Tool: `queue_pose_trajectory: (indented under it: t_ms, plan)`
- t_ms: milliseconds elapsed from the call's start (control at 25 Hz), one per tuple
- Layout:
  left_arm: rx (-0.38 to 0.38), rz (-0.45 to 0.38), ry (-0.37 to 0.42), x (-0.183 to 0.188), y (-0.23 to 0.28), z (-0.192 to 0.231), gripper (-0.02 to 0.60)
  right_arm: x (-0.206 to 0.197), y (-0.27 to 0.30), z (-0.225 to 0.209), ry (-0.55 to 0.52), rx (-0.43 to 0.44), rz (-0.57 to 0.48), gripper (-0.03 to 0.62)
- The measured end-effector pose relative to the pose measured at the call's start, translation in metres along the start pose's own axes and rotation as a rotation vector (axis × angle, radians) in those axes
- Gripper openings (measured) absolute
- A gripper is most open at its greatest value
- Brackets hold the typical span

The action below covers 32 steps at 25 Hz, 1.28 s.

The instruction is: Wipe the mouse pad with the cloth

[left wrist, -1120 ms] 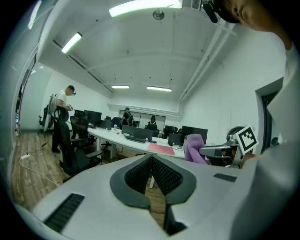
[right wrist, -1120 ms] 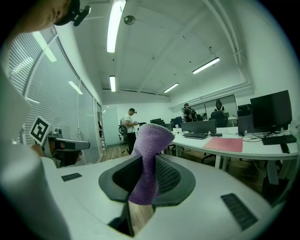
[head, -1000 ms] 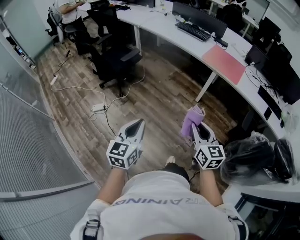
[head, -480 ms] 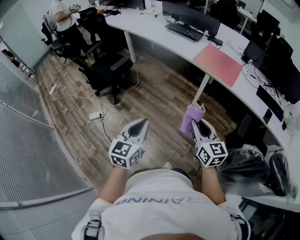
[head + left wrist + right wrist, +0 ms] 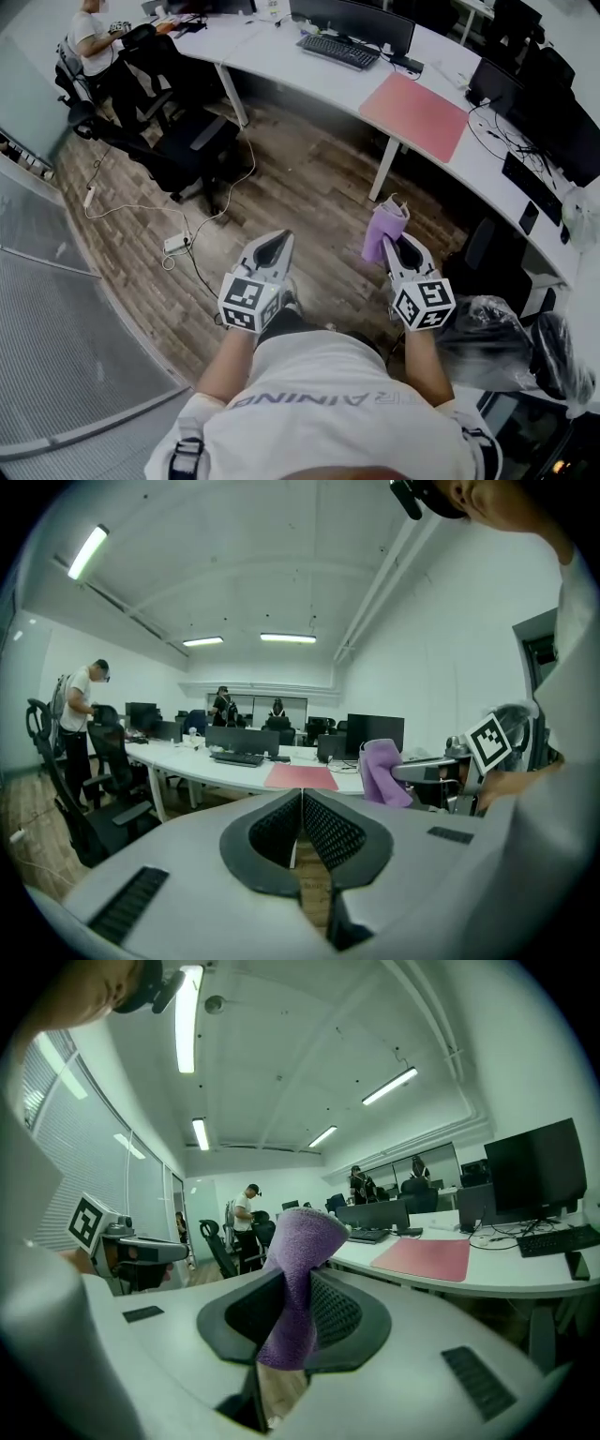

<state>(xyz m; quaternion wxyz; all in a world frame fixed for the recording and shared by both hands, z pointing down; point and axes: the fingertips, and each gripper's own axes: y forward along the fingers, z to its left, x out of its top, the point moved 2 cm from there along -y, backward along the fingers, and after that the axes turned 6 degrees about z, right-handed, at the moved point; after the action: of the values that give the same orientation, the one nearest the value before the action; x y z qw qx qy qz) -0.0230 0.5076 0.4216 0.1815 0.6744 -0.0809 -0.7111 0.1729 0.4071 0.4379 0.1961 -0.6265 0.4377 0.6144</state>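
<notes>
A pink mouse pad [image 5: 415,114] lies on the long curved white desk [image 5: 309,70], ahead and to the right of me; it shows too as the mouse pad [image 5: 300,776] and mouse pad [image 5: 426,1258] in the gripper views. My right gripper [image 5: 396,246] is shut on a purple cloth [image 5: 383,231], held over the wooden floor short of the desk. The cloth [image 5: 295,1283] stands up between the dark pads. My left gripper [image 5: 274,247] is shut and empty, its pads [image 5: 319,830] pressed together, level with the right one.
A keyboard [image 5: 338,51] and dark monitors [image 5: 352,20] stand on the desk. A black office chair [image 5: 178,141] and a cable with a power strip [image 5: 175,244] are on the floor to the left. A person [image 5: 92,37] sits far left. A black bag [image 5: 497,339] lies to my right.
I have walked forward: the desk and pink mouse pad have come nearer and shifted left in the head view. Both grippers keep their pose, the cloth still held.
</notes>
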Motion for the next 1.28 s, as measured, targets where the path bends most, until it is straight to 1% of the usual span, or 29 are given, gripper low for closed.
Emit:
queue_pose_trajectory:
  t_ms: [120, 200, 400, 520, 680, 840, 1000, 1120, 1280]
  plan:
    - [-0.033, 0.002, -0.005, 0.002, 0.026, 0.007, 0.032, 0.002, 0.01, -0.014, 0.03, -0.007, -0.007, 0.097]
    - [-0.063, 0.0, -0.016, 0.006, 0.045, 0.014, 0.032, 0.005, 0.018, -0.026, 0.047, -0.031, -0.01, 0.095]
    - [-0.134, -0.013, -0.003, 0.032, 0.089, 0.038, 0.032, 0.024, 0.05, -0.044, 0.078, -0.074, -0.009, 0.097]
    - [-0.162, -0.026, -0.003, 0.047, 0.112, 0.061, 0.032, 0.037, 0.078, -0.049, 0.079, -0.08, -0.006, 0.097]
    - [-0.197, -0.025, -0.027, 0.06, 0.139, 0.098, 0.032, 0.058, 0.12, -0.053, 0.082, -0.098, -0.006, 0.097]
    - [-0.259, -0.034, -0.06, 0.074, 0.162, 0.131, 0.032, 0.073, 0.157, -0.054, 0.08, -0.125, 0.004, 0.096]
    - [-0.299, -0.032, -0.041, 0.086, 0.184, 0.166, 0.032, 0.084, 0.194, -0.057, 0.078, -0.182, 0.008, 0.097]
    - [-0.318, -0.024, -0.031, 0.089, 0.198, 0.191, 0.032, 0.089, 0.217, -0.058, 0.05, -0.223, 0.012, 0.097]
    - [-0.323, -0.006, -0.023, 0.088, 0.216, 0.218, 0.032, 0.093, 0.235, -0.068, 0.065, -0.268, 0.001, 0.097]
